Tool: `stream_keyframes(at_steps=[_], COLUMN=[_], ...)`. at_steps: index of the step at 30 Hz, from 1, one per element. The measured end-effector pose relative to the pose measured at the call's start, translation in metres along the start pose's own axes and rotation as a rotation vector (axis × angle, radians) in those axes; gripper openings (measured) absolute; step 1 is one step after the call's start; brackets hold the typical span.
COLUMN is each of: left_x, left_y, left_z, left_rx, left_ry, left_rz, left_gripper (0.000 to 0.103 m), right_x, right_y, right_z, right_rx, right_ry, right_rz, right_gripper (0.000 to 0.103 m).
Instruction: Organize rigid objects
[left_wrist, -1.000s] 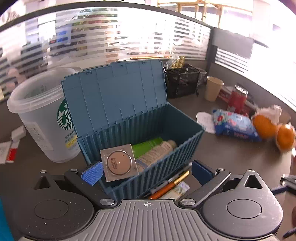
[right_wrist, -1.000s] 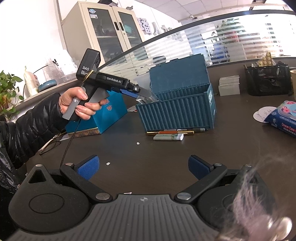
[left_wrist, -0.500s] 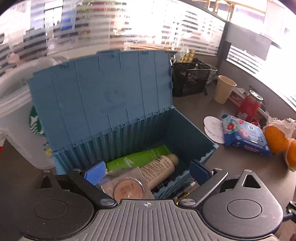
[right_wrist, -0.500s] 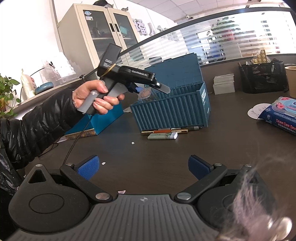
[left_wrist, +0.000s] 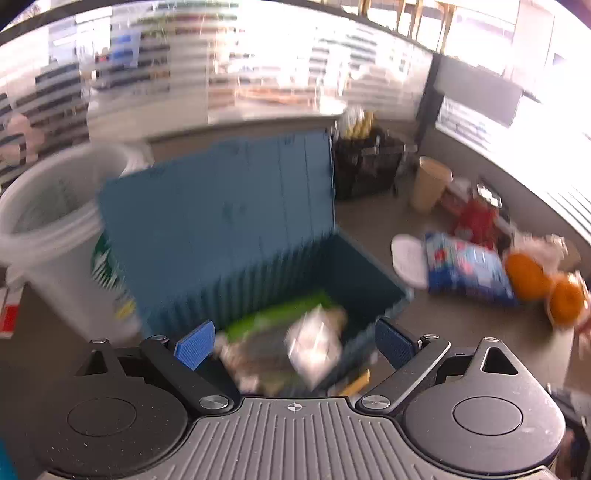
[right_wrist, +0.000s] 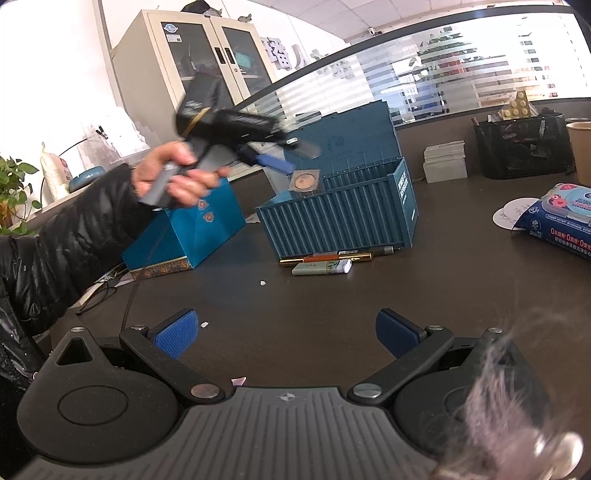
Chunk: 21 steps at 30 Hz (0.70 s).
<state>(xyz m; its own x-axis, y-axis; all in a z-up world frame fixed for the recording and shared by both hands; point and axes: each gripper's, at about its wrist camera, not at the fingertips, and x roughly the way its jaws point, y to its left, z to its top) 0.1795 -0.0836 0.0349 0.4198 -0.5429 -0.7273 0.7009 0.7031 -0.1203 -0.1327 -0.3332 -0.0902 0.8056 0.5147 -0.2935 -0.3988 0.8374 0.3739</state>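
Note:
The blue container box (right_wrist: 343, 214) stands open on the dark desk, lid up; it also shows in the blurred left wrist view (left_wrist: 258, 236). My left gripper (left_wrist: 291, 341) is open above the box's near end. The clear square compact (right_wrist: 304, 181) sits free at the box's rim, just below the left gripper's fingers (right_wrist: 277, 166); in the left wrist view the compact (left_wrist: 314, 343) is a blur over a green tube (left_wrist: 273, 321). Pens (right_wrist: 332, 256) and a small white tube (right_wrist: 321, 267) lie in front of the box. My right gripper (right_wrist: 286, 332) is open and empty, low over the desk.
A teal gift box (right_wrist: 184, 229) stands left of the container. A large clear cup (left_wrist: 62, 229) stands behind it. A wipes pack (right_wrist: 561, 210), black mesh basket (right_wrist: 517, 144), paper cup (left_wrist: 430, 188), red can (left_wrist: 476, 218) and oranges (left_wrist: 546, 284) lie to the right.
My left gripper carried the compact over the open box, let it go and has pulled back up. The compact has dropped toward the box. My right gripper has stayed still.

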Motion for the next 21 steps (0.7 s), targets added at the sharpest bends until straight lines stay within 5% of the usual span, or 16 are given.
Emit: stream_keyframes(at_steps=[7,15,21], left_x=[-0.001,-0.022,-0.038], left_y=[0.001,-0.012,-0.019], left_z=[-0.009,-0.029,-0.076], left_rx=[-0.009,0.015,-0.044], left_ry=[0.052,-0.127,-0.115], left_rz=[0.053,0.141,0.245], left_gripper=[0.099,0.1,0.103], right_x=[0.002,0.006,0.037], right_y=[0.004,0.007,0.006], right_z=[0.004,0.013,0.033], right_rx=[-0.001,-0.056,-0.168], right_ry=[-0.013,0.004,0.055], right_rz=[0.011,-0.001,0.052], right_gripper=[0.103,0.103,0.103])
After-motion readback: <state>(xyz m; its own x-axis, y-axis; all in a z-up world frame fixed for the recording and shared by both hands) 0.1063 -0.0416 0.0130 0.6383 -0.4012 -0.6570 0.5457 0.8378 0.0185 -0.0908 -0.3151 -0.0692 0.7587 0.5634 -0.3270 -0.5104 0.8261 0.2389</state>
